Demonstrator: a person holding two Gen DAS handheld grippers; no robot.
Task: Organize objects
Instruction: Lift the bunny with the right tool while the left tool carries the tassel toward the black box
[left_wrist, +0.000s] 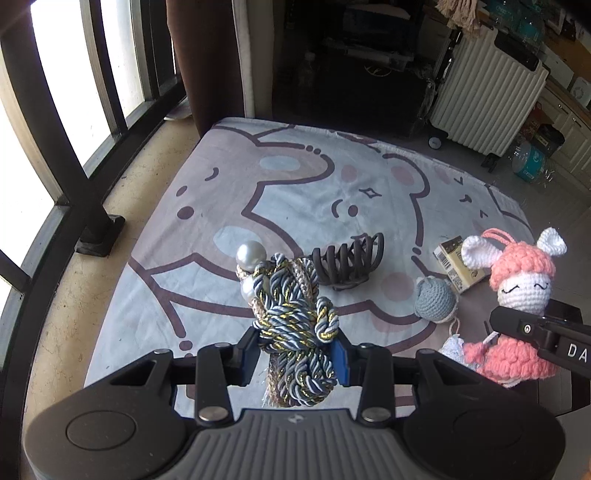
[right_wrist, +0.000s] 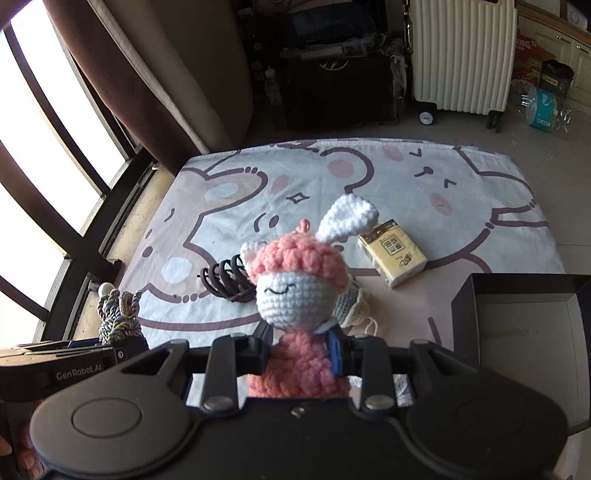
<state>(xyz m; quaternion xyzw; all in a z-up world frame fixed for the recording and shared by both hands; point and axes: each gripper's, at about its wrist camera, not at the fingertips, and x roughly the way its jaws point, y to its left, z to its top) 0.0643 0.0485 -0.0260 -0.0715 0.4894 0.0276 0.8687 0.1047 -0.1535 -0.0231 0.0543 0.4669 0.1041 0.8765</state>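
Observation:
My left gripper is shut on a braided blue, grey and gold rope ornament with pearls on top, held above the cartoon blanket. My right gripper is shut on a pink and white crochet bunny doll, held upright; the doll also shows in the left wrist view. A dark claw hair clip lies on the blanket, also in the right wrist view. A grey-blue crochet toy and a yellow tissue pack lie near it.
A black open box stands at the right of the blanket. A white suitcase and dark bags stand beyond the blanket. Window frames and a brown curtain are at the left.

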